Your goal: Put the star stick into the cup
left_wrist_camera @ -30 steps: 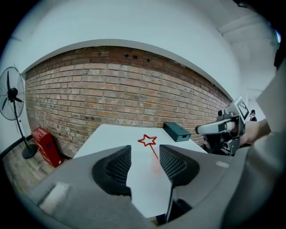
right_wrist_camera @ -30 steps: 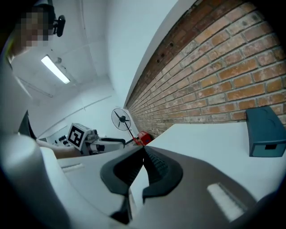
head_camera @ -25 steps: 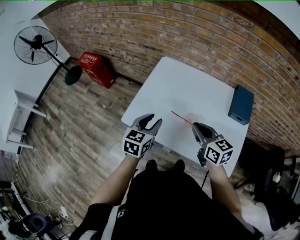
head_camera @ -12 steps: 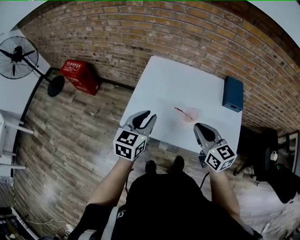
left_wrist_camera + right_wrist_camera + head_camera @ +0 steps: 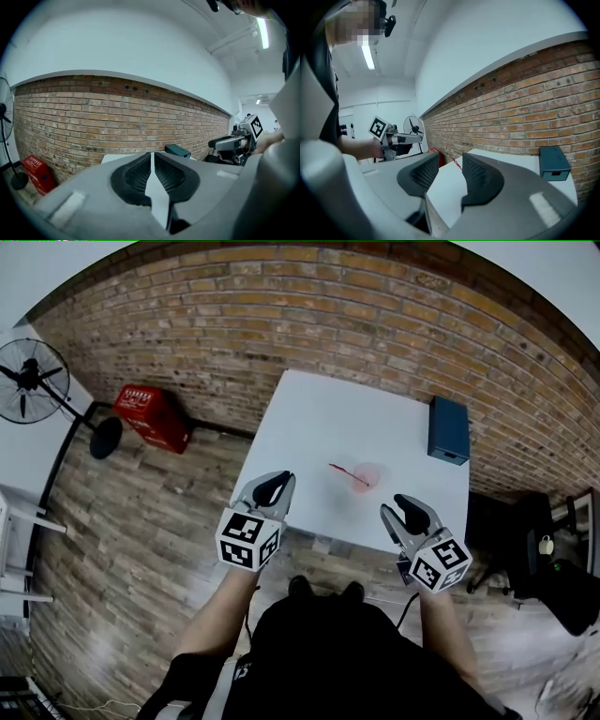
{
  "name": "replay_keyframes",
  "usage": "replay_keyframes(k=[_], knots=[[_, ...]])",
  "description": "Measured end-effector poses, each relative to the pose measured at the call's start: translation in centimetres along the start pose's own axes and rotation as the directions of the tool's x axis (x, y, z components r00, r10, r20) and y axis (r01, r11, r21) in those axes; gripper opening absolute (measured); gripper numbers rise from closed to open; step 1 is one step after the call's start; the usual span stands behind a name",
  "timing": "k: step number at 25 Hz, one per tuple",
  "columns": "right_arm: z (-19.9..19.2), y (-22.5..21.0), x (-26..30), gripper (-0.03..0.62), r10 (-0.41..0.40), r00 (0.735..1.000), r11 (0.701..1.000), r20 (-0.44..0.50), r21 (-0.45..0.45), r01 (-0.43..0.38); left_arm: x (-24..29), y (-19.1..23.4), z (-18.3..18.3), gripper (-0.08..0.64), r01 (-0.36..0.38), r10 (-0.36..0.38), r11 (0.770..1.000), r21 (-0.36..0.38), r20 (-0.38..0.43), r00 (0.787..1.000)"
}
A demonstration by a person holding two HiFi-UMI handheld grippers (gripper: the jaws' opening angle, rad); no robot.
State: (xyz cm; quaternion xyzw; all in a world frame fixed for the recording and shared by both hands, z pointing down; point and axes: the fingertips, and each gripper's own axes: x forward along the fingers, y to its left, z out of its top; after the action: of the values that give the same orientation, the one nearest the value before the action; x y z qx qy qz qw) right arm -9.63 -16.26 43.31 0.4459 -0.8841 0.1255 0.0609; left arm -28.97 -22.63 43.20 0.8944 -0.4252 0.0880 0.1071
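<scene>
A pale pink cup point(image 5: 367, 477) stands on the white table point(image 5: 375, 418), and the thin red star stick point(image 5: 343, 471) leans out of it to the left. Both grippers hang near the table's front edge, clear of the cup. My left gripper point(image 5: 279, 483) point(image 5: 153, 157) is closing, its jaws almost together with nothing between them. My right gripper point(image 5: 401, 507) point(image 5: 450, 157) is opening and holds nothing. In the right gripper view a piece of the red stick point(image 5: 457, 163) shows beyond the jaws, while the cup itself is hidden.
A dark blue box point(image 5: 448, 429) point(image 5: 553, 164) sits at the table's far right by the brick wall. On the wooden floor to the left are a red crate point(image 5: 150, 416) and a standing fan point(image 5: 33, 381). A dark chair point(image 5: 553, 577) stands on the right.
The right gripper let go of the stick, which now rests in the cup, and its jaws widened. The left jaws drew together. Both grippers pulled back from the cup.
</scene>
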Motion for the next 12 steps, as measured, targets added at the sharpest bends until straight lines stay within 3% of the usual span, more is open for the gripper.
replay_keyframes(k=[7,12], knots=[[0.1,-3.7,-1.9,0.199,-0.022,1.000,1.000,0.018,0.009,0.022,1.6,-2.2,0.4,0.006,-0.039,0.039,0.998,-0.043,0.000,0.999],[0.4,-4.4,-2.8,0.104,-0.041,0.998,0.999,0.046,0.001,0.041,2.5,-3.1,0.3,0.006,-0.042,0.042,0.998,-0.049,-0.010,0.999]])
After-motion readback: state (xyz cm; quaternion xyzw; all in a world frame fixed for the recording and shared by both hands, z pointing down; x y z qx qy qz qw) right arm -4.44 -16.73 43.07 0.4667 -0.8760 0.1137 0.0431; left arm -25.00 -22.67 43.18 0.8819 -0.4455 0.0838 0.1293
